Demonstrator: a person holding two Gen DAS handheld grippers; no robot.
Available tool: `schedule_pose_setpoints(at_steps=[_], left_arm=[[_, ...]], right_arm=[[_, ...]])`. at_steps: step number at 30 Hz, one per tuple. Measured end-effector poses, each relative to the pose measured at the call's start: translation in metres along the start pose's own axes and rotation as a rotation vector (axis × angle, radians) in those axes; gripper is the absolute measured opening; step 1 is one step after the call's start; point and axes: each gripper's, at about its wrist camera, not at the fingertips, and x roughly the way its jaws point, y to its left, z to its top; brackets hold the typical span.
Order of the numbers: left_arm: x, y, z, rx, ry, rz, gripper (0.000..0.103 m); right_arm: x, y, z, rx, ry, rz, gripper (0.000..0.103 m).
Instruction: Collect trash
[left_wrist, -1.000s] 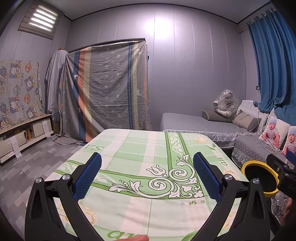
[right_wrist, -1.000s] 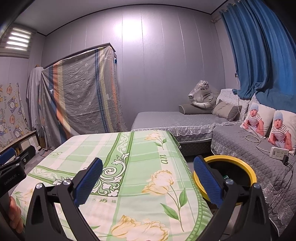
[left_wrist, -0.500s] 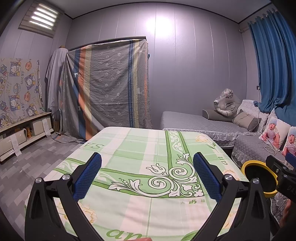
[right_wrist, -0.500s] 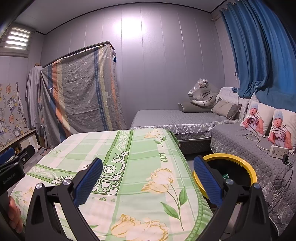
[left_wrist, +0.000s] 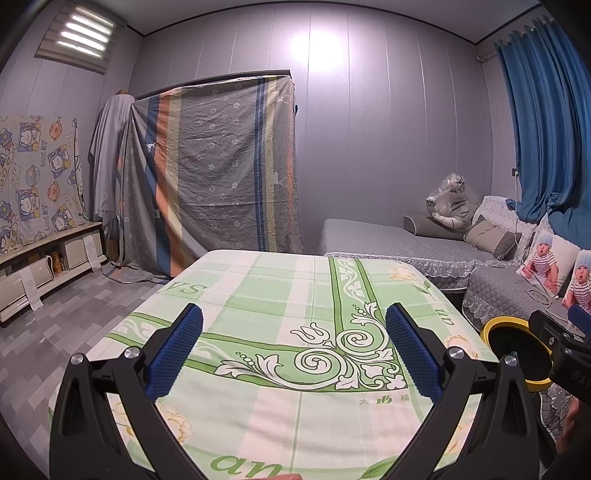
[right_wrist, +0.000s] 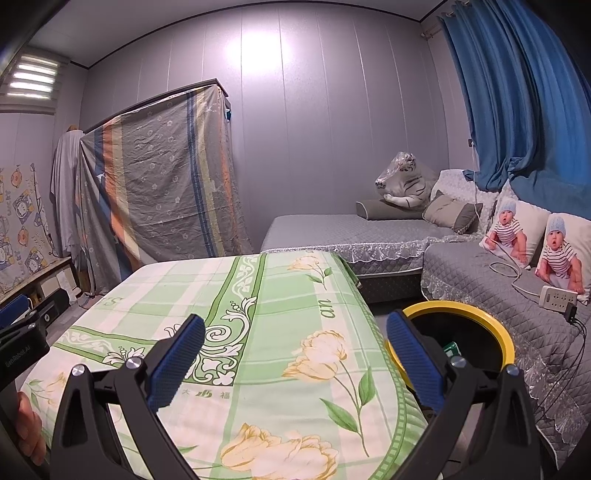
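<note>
Barely any shift: we hold both tongs, left and right, wide open, empty, over the surface; bin beside it.

Plush tiger sits on grey sofa.

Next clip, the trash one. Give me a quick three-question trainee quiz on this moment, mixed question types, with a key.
1. True or false: the left gripper is clamped on a piece of trash.
2. Multiple choice: the yellow-rimmed bin stands (A) on the table, (B) on the floor between the table and the grey sofa, (C) on the sofa.
3. Fill in: inside the bin, near the right gripper, a small ____ item shows.

Key
1. False: both grippers are open and hold nothing.
2. B.
3. Green; what it is cannot be told.
</note>
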Motion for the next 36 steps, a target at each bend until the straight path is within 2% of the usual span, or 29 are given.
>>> schedule_pose_setpoints(at_steps=[36], left_arm=[[0.0081,-0.0027,-0.0009,0.002,0.014,-0.007,0.095]], right_arm=[[0.0025,0.0010,-0.0032,0.009,0.015,-0.005,0.095]])
